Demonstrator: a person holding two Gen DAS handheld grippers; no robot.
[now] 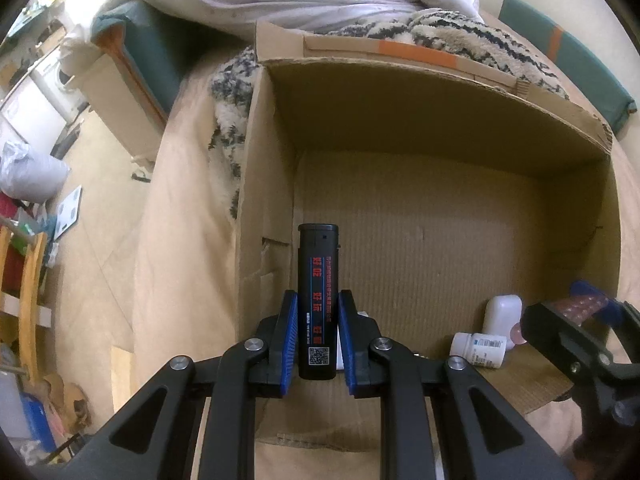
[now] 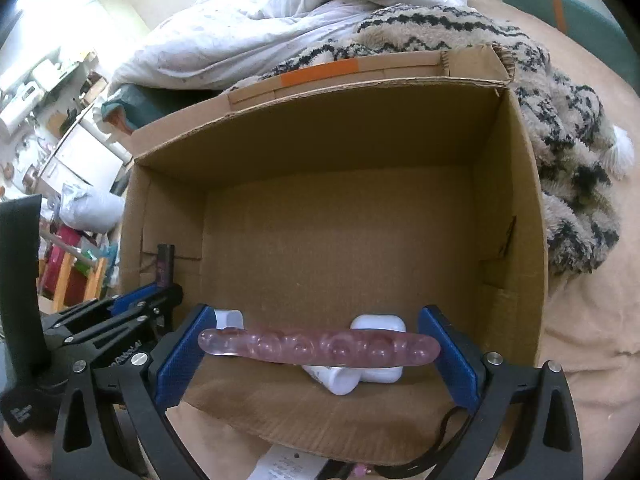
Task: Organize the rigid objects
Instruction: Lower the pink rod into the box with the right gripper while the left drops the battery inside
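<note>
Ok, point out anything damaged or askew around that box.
The brown cardboard box is worn: its far right corner is frayed and crushed, and the left wall has a torn slit. Inside, the white plastic pill bottle lies tipped on its side beside a white rounded case.

The cardboard box [image 2: 320,208] sits on the bed, with a blanket [image 2: 560,160] behind and to its right. Inside, at the near wall, a small case [image 2: 380,324] lies beside a pill bottle [image 1: 478,350], seemingly touching. A duvet [image 2: 280,20] is heaped farther back.
</note>
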